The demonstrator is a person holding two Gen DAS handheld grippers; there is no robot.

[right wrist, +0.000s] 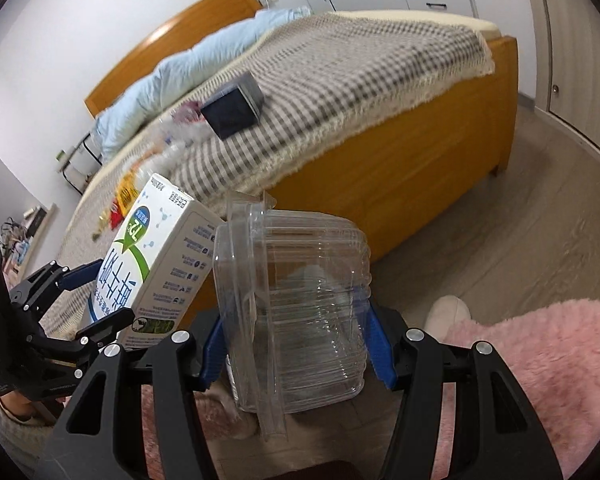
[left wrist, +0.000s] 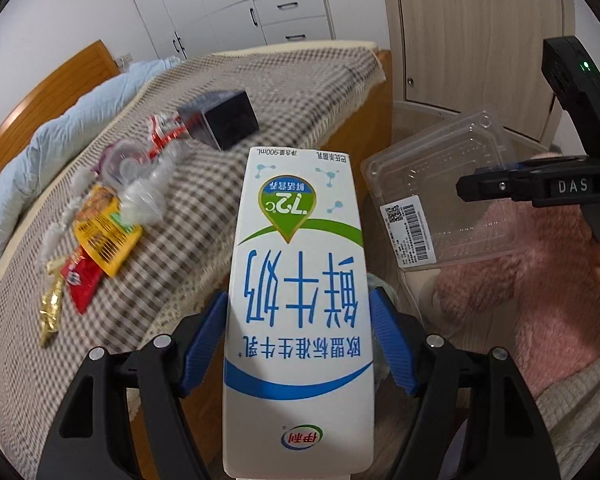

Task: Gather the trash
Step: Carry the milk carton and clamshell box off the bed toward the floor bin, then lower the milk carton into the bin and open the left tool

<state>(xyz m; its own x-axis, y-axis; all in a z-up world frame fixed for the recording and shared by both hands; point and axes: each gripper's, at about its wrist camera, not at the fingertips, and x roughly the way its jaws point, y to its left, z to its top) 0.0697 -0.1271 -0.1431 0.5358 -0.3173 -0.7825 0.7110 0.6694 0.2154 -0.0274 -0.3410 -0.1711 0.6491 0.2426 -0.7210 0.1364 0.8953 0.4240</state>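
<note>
The left hand-held gripper (left wrist: 298, 344) pinched a milk carton (left wrist: 300, 300) between its blue pads. The right hand-held gripper (right wrist: 296, 348) clamped a clear plastic container (right wrist: 296, 312). Both were held off the bed (right wrist: 400, 184) beside its near edge; wrappers (left wrist: 100, 236) and a black box (left wrist: 224, 120) lay on its checked blanket.

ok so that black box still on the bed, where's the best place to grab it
Grip the black box across its two opposite flat side walls, coming down from above. It lies free on the checked blanket, tipped with one corner toward the bed's edge, so turn the fingers to square up with the walls. The wrappers lie apart, to its left.
</note>
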